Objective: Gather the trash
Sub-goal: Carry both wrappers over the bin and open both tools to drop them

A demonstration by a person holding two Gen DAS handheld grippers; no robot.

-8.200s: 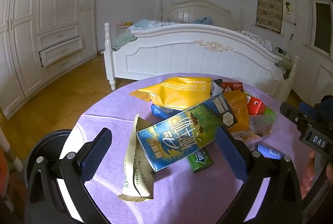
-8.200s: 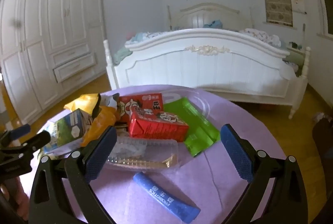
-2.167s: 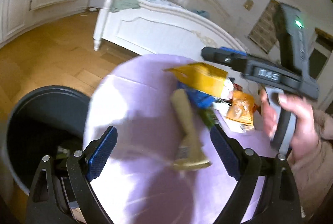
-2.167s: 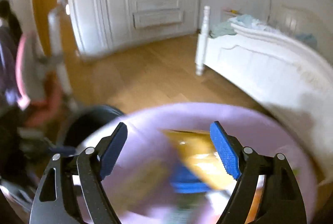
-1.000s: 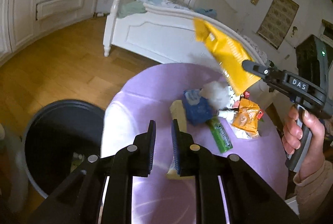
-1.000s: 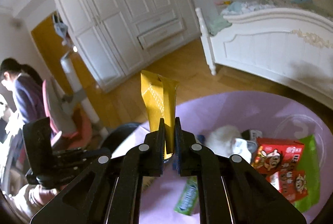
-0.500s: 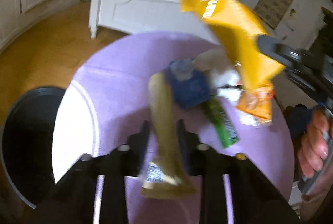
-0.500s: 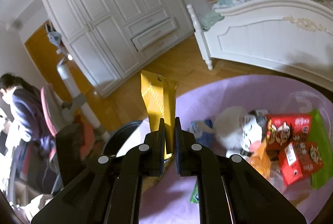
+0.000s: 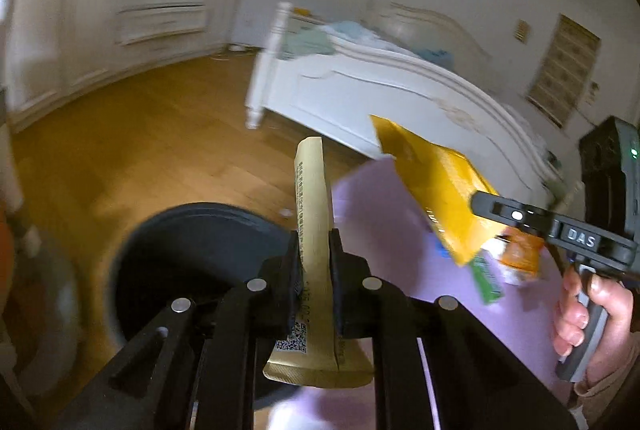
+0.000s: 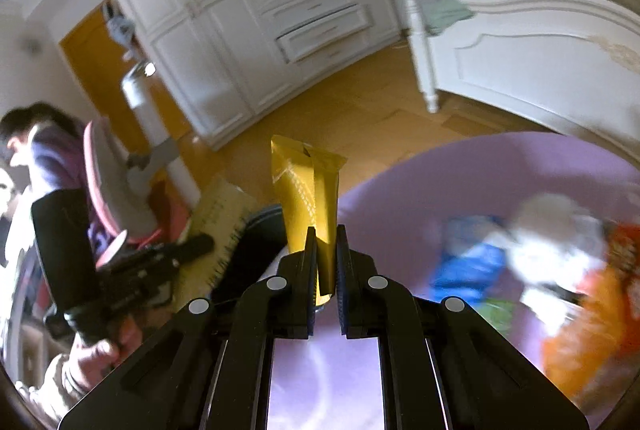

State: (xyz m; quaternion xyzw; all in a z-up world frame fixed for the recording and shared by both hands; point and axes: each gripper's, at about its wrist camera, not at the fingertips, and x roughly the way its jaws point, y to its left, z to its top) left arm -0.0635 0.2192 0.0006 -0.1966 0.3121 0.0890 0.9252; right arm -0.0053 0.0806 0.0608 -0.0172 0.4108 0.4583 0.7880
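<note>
My left gripper [image 9: 314,250] is shut on a pale beige packet [image 9: 312,198] and holds it up over the black trash bin [image 9: 192,250] beside the table. My right gripper [image 10: 325,254] is shut on a yellow snack bag [image 10: 308,198]; that bag also shows in the left wrist view [image 9: 436,190], held above the purple table [image 9: 384,230]. The beige packet shows at the left in the right wrist view [image 10: 216,230], with the bin's rim [image 10: 264,222] behind it.
More trash lies on the purple table: a blue wrapper [image 10: 468,266], white crumpled paper [image 10: 556,238], an orange bag [image 10: 592,330] and a green pack [image 9: 486,278]. A white bed [image 9: 380,90] and white wardrobe [image 10: 240,22] stand beyond. A person [image 10: 36,158] sits at the left.
My left gripper has closed on the beige packet and lifted it off the table toward the bin. My right gripper has carried the yellow bag leftward toward the bin.
</note>
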